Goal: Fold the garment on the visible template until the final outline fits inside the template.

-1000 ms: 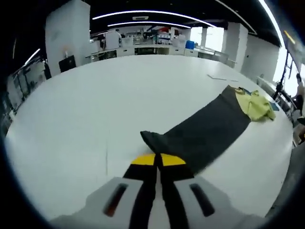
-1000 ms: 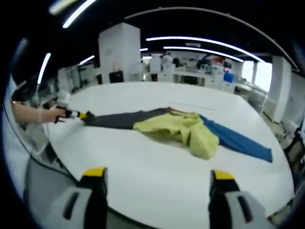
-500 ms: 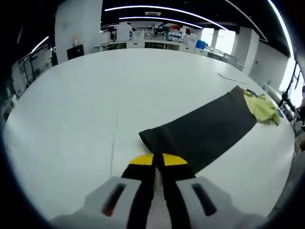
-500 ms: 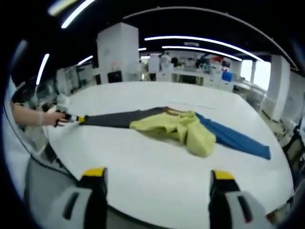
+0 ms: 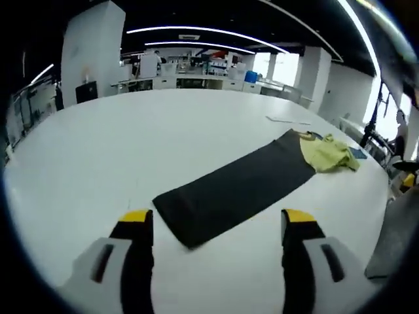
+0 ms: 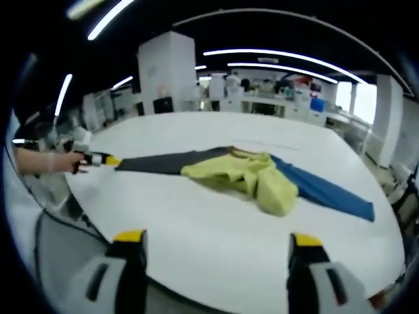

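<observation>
Released since a moment ago, the dark strip (image 5: 236, 190) lies flat on the white desk (image 5: 98, 150) and the left claw (image 5: 213, 226) now stands wide and empty at its near end. Right claw (image 6: 213, 245) is wide too, holding nothing. Its view alone shows the blue strip (image 6: 324, 193) beyond the yellow-green garment (image 6: 252, 176), bunched mid-desk. Bare desk surrounds the garment. No writing readable.
</observation>
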`<state>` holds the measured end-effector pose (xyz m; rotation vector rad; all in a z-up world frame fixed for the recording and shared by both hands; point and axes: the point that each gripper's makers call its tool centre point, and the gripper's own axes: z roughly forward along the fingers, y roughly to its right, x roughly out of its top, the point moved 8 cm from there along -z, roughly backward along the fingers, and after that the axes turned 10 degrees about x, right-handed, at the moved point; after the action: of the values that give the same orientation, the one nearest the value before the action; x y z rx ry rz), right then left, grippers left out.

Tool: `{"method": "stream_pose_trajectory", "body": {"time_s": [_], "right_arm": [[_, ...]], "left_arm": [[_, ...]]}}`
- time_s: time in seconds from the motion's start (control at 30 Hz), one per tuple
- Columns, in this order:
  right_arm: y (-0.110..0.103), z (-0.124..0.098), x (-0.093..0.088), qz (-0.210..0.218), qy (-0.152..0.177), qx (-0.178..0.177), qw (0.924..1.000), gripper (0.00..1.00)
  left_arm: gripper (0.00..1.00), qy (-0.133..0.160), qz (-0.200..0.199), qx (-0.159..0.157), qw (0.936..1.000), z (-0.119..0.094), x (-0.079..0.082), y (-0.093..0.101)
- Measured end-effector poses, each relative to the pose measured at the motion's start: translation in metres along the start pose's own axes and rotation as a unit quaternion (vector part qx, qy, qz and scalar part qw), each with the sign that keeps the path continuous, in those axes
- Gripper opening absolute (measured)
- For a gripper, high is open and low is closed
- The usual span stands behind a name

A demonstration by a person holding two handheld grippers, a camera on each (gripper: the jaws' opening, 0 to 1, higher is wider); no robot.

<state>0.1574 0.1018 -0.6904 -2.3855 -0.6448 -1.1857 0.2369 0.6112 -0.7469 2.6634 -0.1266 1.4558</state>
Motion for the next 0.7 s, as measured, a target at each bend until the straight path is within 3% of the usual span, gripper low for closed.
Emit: {"method": "stream_pose_trajectory", "body": {"time_s": [0.17,0.37,0.6,0.7], "right_arm": [[0.012,-0.001,0.002,-0.011,-0.005,0.017,0.9998,0.89],[0.027,-0.008,0.005,-0.023,-0.011,0.035,0.9991,0.89],[0.049,-0.012,0.004,-0.042,-0.024,0.057,0.9972,0.88],[0.06,-0.008,0.001,-0.048,-0.03,0.067,0.9961,0.88]], "left_arm": [[0.99,0.023,0.039,-0.061,0.9971,-0.016,0.013,0.042],[0.99,0.015,0.107,-0.117,0.9873,-0.026,0.022,0.086],[0.99,0.019,0.122,-0.153,0.9805,-0.026,0.028,0.134],[0.99,0.024,0.122,-0.163,0.9787,-0.027,0.029,0.165]]}}
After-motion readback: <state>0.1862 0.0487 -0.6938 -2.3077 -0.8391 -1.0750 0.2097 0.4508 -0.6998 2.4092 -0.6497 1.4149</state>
